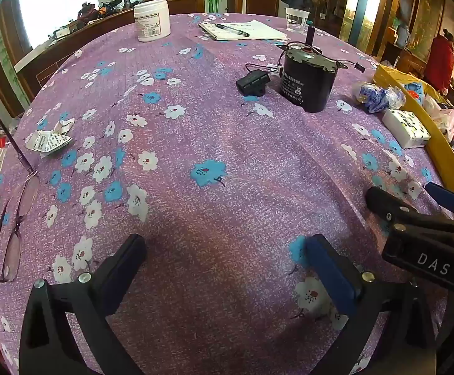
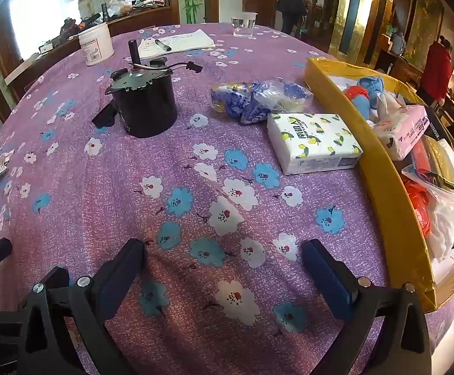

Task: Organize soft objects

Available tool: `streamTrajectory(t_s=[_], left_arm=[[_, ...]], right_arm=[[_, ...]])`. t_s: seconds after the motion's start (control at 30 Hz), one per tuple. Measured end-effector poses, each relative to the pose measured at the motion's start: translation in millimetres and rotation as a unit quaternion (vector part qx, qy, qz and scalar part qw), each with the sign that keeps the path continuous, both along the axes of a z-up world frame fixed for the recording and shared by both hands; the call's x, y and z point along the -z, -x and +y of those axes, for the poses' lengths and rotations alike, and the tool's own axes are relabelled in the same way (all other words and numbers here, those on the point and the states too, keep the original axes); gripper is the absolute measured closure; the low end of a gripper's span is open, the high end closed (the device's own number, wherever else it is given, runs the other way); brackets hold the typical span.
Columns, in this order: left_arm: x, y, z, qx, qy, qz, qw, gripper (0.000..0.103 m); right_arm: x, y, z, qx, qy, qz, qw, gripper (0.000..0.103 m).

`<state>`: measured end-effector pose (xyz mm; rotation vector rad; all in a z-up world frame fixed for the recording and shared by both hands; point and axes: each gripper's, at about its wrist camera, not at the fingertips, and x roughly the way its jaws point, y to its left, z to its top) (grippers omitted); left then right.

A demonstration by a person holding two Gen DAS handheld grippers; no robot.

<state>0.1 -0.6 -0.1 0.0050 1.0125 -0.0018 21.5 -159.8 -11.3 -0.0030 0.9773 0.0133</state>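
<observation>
The tissue pack (image 2: 313, 139) lies flat just beside the yellow box (image 2: 380, 184), with the crinkly blue-and-clear bag bundle (image 2: 258, 98) just behind it. Both the left gripper (image 1: 227, 268) and the right gripper (image 2: 224, 268) are held wide apart and empty. The pack is judged light, squashy and slick-wrapped, so it is best pinched across its short sides.

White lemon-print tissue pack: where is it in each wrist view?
Left wrist: white lemon-print tissue pack at the right edge, against the yellow box.
Right wrist: tissue pack right of centre, beside the yellow box.
Shared landmark: black cylindrical motor, left of the pack in both.
</observation>
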Motion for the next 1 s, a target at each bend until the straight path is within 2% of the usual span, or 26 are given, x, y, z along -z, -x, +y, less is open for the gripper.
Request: streamTrajectory(t_s=[1.0], left_arm=[[0.0,1.3,5.6,-0.002,0.001,-0.001,1.0,0.0]], right_arm=[[-0.4,-5.3,-3.2,0.007,-0.005,0.0,1.0,0.001]])
